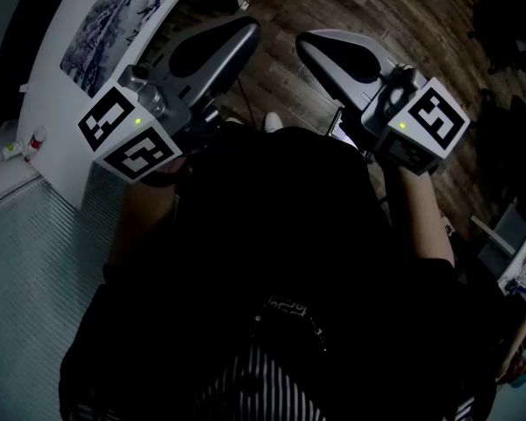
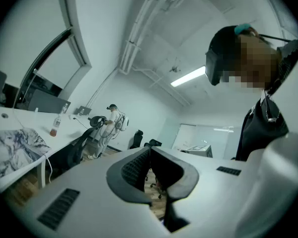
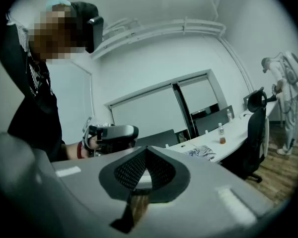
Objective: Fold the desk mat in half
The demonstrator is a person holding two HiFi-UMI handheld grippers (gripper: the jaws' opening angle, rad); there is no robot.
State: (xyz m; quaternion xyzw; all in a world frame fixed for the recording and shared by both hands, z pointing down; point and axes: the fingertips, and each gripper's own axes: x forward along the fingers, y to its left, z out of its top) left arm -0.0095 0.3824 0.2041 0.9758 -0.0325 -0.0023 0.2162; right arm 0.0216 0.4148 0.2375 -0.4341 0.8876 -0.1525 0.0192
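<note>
Looking down, I find my dark shirt (image 1: pixel 272 235) blocking much of the wooden floor (image 1: pixel 438 24), and my hands are mostly hidden under the marker cubes. The desk mat (image 1: pixel 114 16) is cut off at the upper edge. It lies on the white tabletop (image 1: pixel 57 95), well off to the left of my left tool (image 1: pixel 237 33), untouched. I hold both forearms raised before my chest, tools side by side over the floor. The left tool's jaws are together with nothing between them. My right tool (image 1: pixel 320 46) is likewise closed and empty.
</note>
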